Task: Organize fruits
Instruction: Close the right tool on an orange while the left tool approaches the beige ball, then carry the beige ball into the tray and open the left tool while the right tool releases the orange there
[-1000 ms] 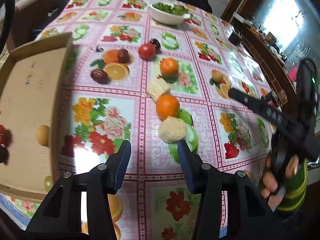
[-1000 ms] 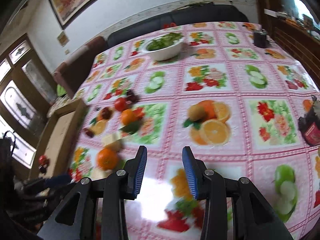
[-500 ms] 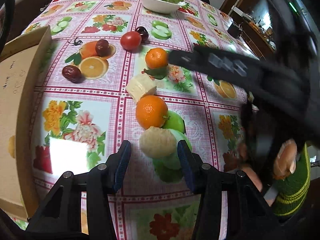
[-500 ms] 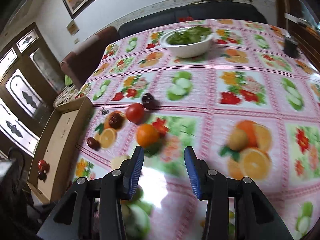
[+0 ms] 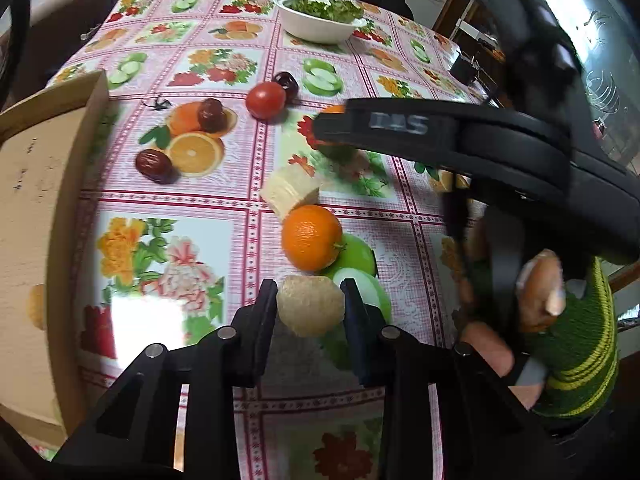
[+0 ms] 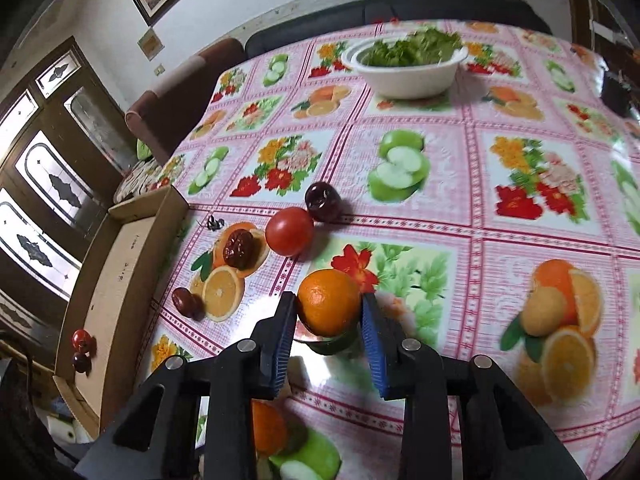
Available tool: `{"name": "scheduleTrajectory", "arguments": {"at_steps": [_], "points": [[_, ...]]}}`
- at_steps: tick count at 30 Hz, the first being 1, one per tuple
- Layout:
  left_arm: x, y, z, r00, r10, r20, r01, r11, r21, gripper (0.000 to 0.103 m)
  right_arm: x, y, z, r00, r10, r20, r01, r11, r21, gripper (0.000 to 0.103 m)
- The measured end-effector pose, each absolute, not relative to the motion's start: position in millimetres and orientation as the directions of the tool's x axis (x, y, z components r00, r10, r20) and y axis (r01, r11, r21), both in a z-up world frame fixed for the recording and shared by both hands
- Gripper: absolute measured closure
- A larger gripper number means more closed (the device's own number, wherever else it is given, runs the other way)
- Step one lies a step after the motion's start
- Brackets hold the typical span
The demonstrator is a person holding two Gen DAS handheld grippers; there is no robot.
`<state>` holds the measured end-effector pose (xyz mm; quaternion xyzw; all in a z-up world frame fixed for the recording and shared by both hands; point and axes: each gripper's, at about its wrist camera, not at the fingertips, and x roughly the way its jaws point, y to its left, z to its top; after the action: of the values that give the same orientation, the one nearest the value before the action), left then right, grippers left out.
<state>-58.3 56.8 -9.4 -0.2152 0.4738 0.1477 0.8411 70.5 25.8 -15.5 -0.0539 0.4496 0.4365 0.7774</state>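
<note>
My left gripper (image 5: 309, 304) is open, its fingers on either side of a pale rough round fruit (image 5: 310, 310) on the table. An orange (image 5: 311, 237) lies just beyond it, then a pale yellow wedge (image 5: 289, 191). My right gripper (image 6: 329, 316) is open around another orange (image 6: 329, 306), which rests on the cloth. A red tomato (image 6: 289, 230), a dark plum (image 6: 322, 201) and two brown dates (image 6: 237, 248) (image 6: 186, 302) lie further left. The cardboard box (image 6: 120, 276) at the left holds small red fruits (image 6: 81, 340).
A white bowl of greens (image 6: 408, 68) stands at the far side of the fruit-patterned tablecloth (image 6: 520, 240). The right gripper's arm (image 5: 460, 140) crosses the left wrist view. A dark small object (image 6: 616, 88) sits at the far right edge.
Both grippers moved forward and down. The left one now brackets the pale round fruit; the right one now brackets the far orange. Neither has closed.
</note>
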Motion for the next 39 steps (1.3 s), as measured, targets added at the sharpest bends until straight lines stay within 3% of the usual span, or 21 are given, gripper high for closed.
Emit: {"name": "scheduleTrajectory", "arguments": {"at_steps": [12,39], "points": [[-95,69,31,0.54,0.19,-0.82,-0.518,0.843,-0.146,0.074,43,-3,20,0.235,0.682,-0.693,-0.731,0.594,0.336,0.07],[-132,106,40,0.527,0.291,-0.799,-0.612,0.781,-0.119,0.074,-11,19,37,0.191,0.704,-0.684,-0.799,0.516,0.308,0.07]]}}
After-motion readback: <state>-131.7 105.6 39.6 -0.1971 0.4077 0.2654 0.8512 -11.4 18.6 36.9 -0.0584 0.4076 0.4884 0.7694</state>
